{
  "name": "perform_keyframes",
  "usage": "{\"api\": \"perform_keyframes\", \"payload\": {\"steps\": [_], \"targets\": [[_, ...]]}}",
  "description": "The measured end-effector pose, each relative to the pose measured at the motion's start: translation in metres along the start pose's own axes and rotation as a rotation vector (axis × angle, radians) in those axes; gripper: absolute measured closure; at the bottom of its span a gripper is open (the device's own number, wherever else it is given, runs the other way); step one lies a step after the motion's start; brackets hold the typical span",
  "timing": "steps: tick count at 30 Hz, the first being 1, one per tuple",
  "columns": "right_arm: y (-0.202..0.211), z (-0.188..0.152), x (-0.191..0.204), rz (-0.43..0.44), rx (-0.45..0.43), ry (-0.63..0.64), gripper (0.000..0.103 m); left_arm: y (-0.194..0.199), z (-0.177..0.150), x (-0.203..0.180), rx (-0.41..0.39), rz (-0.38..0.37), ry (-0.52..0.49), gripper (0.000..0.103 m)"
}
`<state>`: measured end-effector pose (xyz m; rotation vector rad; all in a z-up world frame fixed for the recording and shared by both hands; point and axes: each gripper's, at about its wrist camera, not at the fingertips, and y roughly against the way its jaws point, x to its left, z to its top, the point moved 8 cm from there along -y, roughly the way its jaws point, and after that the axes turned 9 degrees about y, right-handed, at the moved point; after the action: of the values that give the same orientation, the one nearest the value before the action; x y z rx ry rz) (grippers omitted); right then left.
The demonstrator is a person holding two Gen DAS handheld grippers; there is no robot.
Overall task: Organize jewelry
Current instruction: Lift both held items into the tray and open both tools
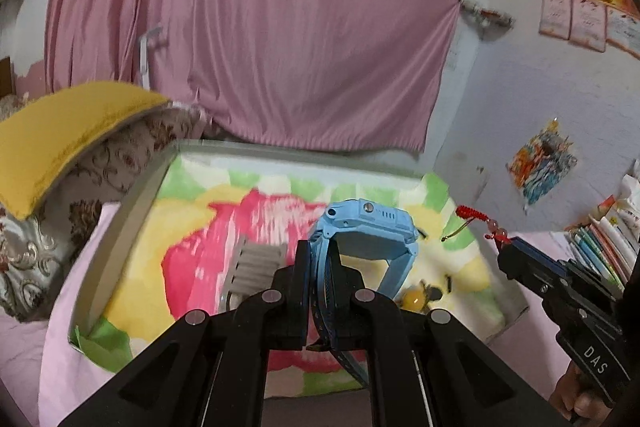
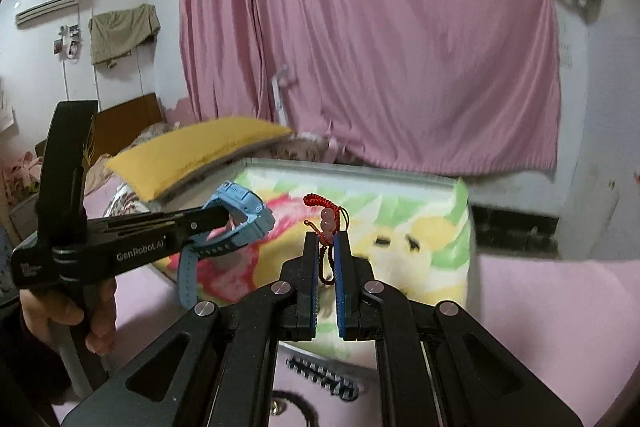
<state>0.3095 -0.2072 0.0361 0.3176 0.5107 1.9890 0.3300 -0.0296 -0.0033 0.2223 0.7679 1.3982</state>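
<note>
- Blue watch hangs in the air above the tray with the bright cloth; the left gripper pinches its strap tight.
- Red cord bracelet with pink beads is squeezed in the right gripper.
- White letters on the grippers read "GenRobot.AI" and "DAS".

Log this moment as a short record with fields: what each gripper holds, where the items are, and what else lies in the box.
left gripper: jaws shut on the strap of the blue smartwatch
right gripper: jaws shut on the red cord bracelet with pink beads
position: both items held in the air over the open box lined with flowered cloth
in box: grey watch band, amber bead piece
behind: pink curtain, yellow cushion
</note>
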Motion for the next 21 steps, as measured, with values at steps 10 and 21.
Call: {"api": "perform_keyframes", "payload": {"steps": [10, 21], "targets": [[-0.040, -0.035, -0.014, 0.090, 0.174, -0.105, 0.097, -0.006, -0.005, 0.004, 0.060, 0.019, -0.015, 0.097], [-0.054, -0.046, -0.013, 0.114, 0.219, -0.140, 0.096, -0.007, -0.005, 0.002, 0.069, 0.021, -0.036, 0.097]]}}
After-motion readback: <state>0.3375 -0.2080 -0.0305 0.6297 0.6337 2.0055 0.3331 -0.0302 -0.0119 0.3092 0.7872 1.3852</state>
